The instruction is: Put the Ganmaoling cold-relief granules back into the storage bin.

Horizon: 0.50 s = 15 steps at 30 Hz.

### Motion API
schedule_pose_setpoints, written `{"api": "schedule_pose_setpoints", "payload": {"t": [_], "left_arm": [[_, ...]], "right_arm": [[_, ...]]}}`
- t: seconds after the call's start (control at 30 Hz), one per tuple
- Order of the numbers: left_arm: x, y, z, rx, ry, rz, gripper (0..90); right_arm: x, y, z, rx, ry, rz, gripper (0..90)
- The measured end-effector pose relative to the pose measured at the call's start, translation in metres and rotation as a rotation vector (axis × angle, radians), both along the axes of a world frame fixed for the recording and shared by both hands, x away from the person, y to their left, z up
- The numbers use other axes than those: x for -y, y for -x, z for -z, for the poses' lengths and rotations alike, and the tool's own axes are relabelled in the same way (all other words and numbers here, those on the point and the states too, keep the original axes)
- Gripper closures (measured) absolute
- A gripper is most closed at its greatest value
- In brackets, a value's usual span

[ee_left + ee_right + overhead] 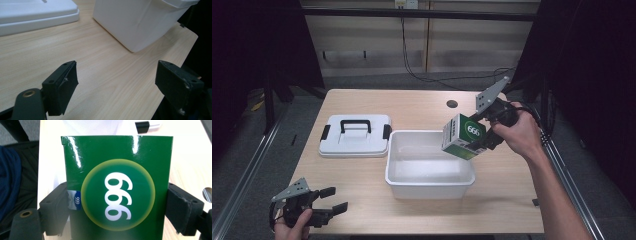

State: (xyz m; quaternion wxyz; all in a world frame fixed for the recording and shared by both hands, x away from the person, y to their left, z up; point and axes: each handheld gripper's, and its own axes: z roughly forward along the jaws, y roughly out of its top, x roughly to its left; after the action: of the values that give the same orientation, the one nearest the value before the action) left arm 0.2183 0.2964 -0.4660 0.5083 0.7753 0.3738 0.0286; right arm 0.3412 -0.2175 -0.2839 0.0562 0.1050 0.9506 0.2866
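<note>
**Green "999" box held over the white tub**

The right gripper (476, 134) is clenched on a green box (463, 136), held tilted in the air above the right end of a white tub (430, 175) that stands open near the middle of the table (362, 190). In the right gripper view the two black jaws press against the box's (117, 187) left and right sides, and the glossy green face fills most of the frame. Its label is a round green emblem ringed in yellow-green with three white digits — they read "999" or "666" depending on which way up the box is taken (in the high view they look like "666"). A small blue-and-silver sticker (74, 200) at the box's left edge carries the same three digits in tiny white print.

The left gripper (334, 200) rests low at the near left corner of the table, its jaws spread wide with nothing between them; in the left gripper view, bare wood shows between them, with the tub's (140, 22) wall beyond.

A white lid (355, 135) with a black handle and black side clasps lies flat on the table, just left of the tub. A small dark round hole (452, 104) sits in the tabletop at the far side.
</note>
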Motion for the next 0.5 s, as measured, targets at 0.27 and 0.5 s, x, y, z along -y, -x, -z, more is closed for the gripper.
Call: {"api": "schedule_pose_setpoints", "payload": {"t": [0.27,0.5], "left_arm": [[0.000,0.000,0.000,-0.001,-0.002,-0.006,18.1],[-0.001,-0.001,0.001,-0.008,-0.002,-0.009,18.1]], "right_arm": [[-0.015,-0.001,0.009,-0.034,0.105,-0.007,15.9],[-0.031,-0.007,0.017,-0.067,0.152,-0.030,15.9]]}}
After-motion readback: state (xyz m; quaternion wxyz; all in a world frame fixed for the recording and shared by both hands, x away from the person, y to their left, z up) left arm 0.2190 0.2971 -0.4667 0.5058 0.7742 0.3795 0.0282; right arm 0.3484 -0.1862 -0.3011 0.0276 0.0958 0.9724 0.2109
